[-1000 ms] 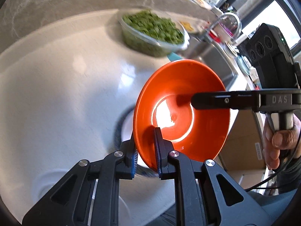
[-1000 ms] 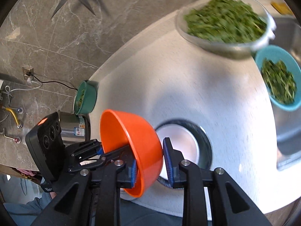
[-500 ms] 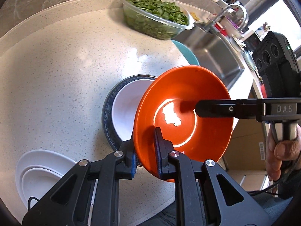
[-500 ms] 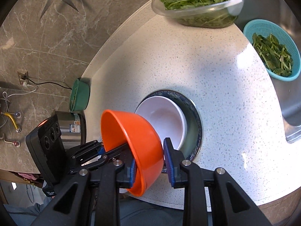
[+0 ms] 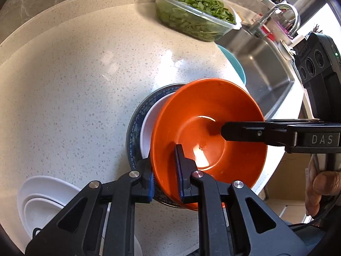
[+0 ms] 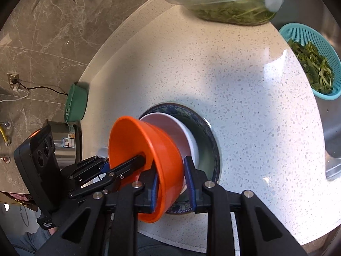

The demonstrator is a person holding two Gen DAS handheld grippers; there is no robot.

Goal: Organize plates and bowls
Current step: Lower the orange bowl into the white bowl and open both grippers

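Both grippers hold one orange bowl (image 5: 213,128) by opposite sides of its rim. My left gripper (image 5: 164,177) is shut on its near rim. My right gripper (image 6: 170,181) is shut on the other side of the orange bowl (image 6: 149,149); one of its fingers (image 5: 245,132) reaches into the bowl from the right. The bowl is tilted just above a white bowl (image 6: 181,132) that sits in a blue-patterned plate (image 6: 208,136) on the white counter. The white bowl (image 5: 147,132) and the plate (image 5: 136,123) show left of the orange bowl.
Stacked white dishes (image 5: 42,202) lie at the counter's near left. A clear tub of greens (image 5: 191,15) stands at the back. A teal colander with greens (image 6: 311,61) sits beside the steel sink (image 5: 266,64). A green basket (image 6: 76,102) and a metal pot (image 6: 64,147) stand left.
Both grippers have carried the orange bowl lower and over the white bowl and blue plate. The bowl has tilted flatter and now covers part of them.
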